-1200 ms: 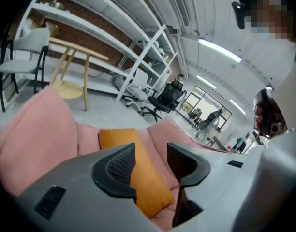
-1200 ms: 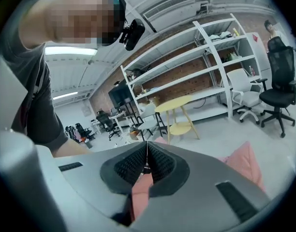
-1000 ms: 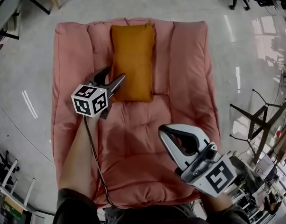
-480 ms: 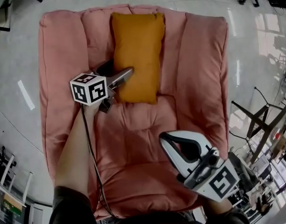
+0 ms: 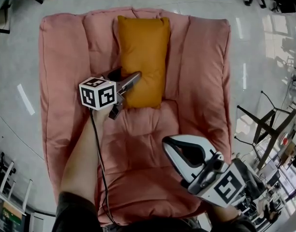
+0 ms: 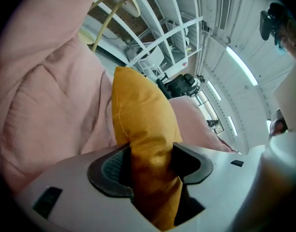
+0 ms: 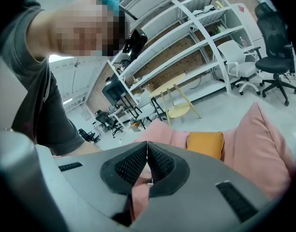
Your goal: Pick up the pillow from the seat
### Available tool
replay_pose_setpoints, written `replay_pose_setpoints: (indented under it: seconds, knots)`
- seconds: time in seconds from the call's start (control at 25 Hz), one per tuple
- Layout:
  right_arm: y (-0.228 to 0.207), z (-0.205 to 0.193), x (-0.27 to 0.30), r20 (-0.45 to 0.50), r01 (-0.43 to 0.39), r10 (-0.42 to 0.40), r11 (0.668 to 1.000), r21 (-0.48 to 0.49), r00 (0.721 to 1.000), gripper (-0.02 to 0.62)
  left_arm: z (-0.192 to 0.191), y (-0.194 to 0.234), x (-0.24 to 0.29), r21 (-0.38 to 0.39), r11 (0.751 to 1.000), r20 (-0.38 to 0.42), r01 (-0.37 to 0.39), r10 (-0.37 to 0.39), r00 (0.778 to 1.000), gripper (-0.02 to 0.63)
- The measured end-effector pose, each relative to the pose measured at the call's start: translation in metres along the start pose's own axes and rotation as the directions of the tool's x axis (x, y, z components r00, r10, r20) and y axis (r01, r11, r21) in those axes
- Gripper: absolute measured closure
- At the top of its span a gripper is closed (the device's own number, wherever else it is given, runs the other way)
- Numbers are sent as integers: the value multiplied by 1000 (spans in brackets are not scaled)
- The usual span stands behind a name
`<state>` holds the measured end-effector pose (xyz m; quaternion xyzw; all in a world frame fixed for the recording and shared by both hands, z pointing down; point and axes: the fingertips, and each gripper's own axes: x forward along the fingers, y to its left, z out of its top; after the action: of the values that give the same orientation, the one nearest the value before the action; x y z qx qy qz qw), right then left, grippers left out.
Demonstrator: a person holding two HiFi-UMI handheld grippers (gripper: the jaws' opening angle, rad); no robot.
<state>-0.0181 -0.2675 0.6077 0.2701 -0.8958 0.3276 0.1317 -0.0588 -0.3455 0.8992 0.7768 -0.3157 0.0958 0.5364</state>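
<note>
I have advanced my left gripper (image 5: 133,79) from beside the orange rectangular fabric pillow (image 5: 143,42) onto its lower left edge. The jaws widened and are now closing, with the pads pinching the fabric. The pillow still leans against the back of the pink padded seat (image 5: 61,81). My right gripper (image 5: 167,144) hangs closed and empty. I judge the lift can follow.

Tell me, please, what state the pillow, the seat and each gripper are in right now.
seat: pink and padded, bearing only the pillow.
pillow: orange, standing at the seat's back, its lower left edge between the left jaws.
left gripper: jaws closing, pads pinching the pillow's edge.
right gripper: jaws together, empty, held over the seat's front.
</note>
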Motion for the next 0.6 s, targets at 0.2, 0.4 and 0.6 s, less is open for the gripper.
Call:
replay_pose_setpoints:
  seconds: [0.2, 0.4, 0.6]
  knots:
    - [1, 32, -7, 42, 33, -32, 999, -34, 999, 580, 28, -22, -25, 60, 998, -8, -14, 14, 1000, 387]
    - [6, 78, -33, 144, 66, -58, 997, -51, 988, 580, 68, -81, -67, 133, 991, 46, 11, -17, 999, 394]
    - [27, 121, -75, 206, 100, -78, 990, -100, 975, 580, 120, -170, -130, 220, 975, 152, 20, -55, 987, 396]
